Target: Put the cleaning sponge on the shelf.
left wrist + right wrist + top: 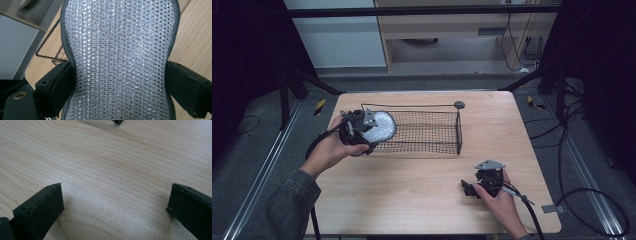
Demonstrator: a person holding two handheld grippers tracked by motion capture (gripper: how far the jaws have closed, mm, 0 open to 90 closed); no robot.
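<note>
The fingers [53, 86] of the left gripper [357, 127] squeeze the waist of a silvery, glittering mesh pad with a dark grey rim [120, 60], pinching it from both sides. It hangs over the left end of a black wire-mesh basket [427, 131] on the pale wooden tabletop [412, 190]. The right gripper [482, 182] rests low near the tabletop's front right, its fingers [42, 207] spread wide apart with nothing between them

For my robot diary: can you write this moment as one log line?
left gripper: shut on silver mesh pad | at wire basket | right gripper: open, on table
</note>
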